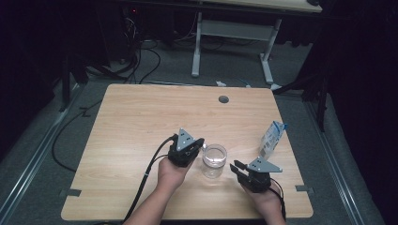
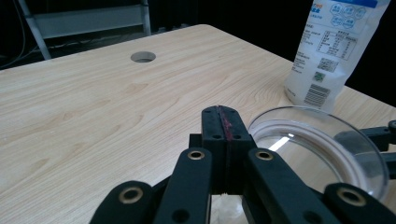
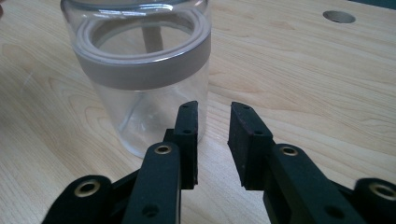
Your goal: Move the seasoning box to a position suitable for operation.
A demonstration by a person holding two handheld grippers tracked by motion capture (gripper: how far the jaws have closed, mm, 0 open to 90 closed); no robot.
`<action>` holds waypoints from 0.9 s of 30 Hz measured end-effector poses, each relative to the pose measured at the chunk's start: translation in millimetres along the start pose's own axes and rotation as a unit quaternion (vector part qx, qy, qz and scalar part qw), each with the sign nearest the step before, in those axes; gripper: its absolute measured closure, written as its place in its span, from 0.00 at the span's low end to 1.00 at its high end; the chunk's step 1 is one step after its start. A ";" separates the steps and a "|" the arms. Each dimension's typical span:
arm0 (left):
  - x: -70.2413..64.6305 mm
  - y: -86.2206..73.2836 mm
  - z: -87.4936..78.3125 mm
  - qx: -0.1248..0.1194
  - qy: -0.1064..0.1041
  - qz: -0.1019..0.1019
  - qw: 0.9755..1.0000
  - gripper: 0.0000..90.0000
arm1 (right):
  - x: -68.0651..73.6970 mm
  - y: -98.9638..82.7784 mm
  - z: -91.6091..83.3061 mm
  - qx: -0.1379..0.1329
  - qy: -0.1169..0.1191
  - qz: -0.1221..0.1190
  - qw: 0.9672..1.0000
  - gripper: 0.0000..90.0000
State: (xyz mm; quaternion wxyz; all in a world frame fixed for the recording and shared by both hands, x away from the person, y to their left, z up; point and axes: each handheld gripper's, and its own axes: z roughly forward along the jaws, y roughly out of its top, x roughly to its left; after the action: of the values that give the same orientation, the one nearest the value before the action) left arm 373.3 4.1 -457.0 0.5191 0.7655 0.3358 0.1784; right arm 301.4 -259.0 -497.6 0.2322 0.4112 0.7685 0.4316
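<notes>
The table at the centre of the high view looks like pale wood-grain laminate, smooth and matt. The jar at upper left of the right gripper view is clear, glossy glass or plastic, with a dull grey band below its rim. The pouch at upper right of the left gripper view is printed, faintly shiny film. Both the left gripper and the right gripper are matt black plastic with brass-coloured rivets.
</notes>
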 end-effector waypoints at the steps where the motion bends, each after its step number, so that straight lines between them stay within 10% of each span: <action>1: 0.1 0.1 0.5 0.000 0.000 0.001 1.000 1.00 | 0.0 0.8 0.4 0.002 -0.001 -0.001 1.000 0.82; 27: -3.9 -3.1 5.4 -0.003 0.016 0.018 1.000 1.00 | 3.7 6.7 11.3 0.017 -0.004 -0.019 1.000 0.99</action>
State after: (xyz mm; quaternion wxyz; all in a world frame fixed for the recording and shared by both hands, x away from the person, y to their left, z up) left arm 372.9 -1.6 -461.6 0.5129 0.7670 0.3292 0.2009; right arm 310.3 -248.6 -497.7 0.2367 0.4019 0.7825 0.4125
